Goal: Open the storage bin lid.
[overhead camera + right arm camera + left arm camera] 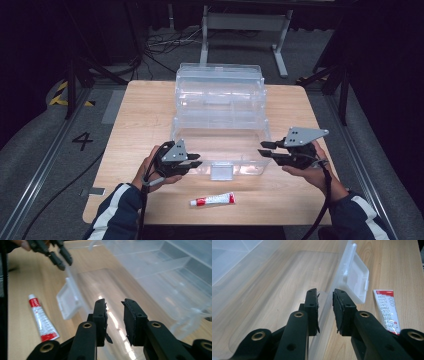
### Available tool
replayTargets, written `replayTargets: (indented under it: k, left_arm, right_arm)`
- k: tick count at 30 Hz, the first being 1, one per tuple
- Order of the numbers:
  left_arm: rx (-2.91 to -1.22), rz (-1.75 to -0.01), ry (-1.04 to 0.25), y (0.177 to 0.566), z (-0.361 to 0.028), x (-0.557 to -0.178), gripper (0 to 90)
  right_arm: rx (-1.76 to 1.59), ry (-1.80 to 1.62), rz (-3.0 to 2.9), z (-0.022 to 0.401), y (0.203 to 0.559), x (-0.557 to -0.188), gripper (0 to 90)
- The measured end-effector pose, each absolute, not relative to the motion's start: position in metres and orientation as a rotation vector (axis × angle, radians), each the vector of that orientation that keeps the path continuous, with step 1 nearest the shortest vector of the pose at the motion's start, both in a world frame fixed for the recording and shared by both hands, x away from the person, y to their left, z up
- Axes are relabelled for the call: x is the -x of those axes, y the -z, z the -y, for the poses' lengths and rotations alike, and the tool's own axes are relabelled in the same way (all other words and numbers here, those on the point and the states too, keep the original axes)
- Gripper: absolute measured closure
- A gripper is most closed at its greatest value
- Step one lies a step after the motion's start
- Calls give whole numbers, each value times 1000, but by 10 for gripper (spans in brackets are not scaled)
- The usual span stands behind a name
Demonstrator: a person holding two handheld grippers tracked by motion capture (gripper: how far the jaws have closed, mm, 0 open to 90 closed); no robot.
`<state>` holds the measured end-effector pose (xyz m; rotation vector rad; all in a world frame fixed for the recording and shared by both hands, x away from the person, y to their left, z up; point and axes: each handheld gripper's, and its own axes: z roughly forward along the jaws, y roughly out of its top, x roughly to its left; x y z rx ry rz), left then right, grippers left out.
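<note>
clear plastic box [220,145] sits mid-table with its lid already swung up; left gripper [196,160] fingers clamp its front wall, right gripper [265,149] fingers are narrowly parted and empty, and the tube [212,200] remains unloaded near the front edge.

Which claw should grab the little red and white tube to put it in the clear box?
Right, probably. The right claw is open and empty, while the left claw straddles the front wall of the clear box. The tube lies on the table between both hands.
</note>
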<state>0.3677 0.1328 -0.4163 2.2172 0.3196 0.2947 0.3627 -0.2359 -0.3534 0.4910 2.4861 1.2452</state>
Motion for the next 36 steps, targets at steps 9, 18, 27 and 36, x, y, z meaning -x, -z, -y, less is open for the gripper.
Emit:
replayTargets:
  k: [9,18,27,36]
  left_arm:
    - [-2206,-327,-318,413,-135,-364,660]
    - [-2186,-385,-389,405,-148,-353,476]
    - [-2153,-494,-463,403,-172,-337,300]
    - [-2238,-572,-467,431,-197,-326,273]
  right_arm:
    - [-311,-1219,-2608,198,364,-341,704]
    - [-140,-1148,-2758,158,386,-324,686]
    - [-37,-1047,-2875,131,410,-320,657]
    - [18,-953,-2950,109,424,-319,640]
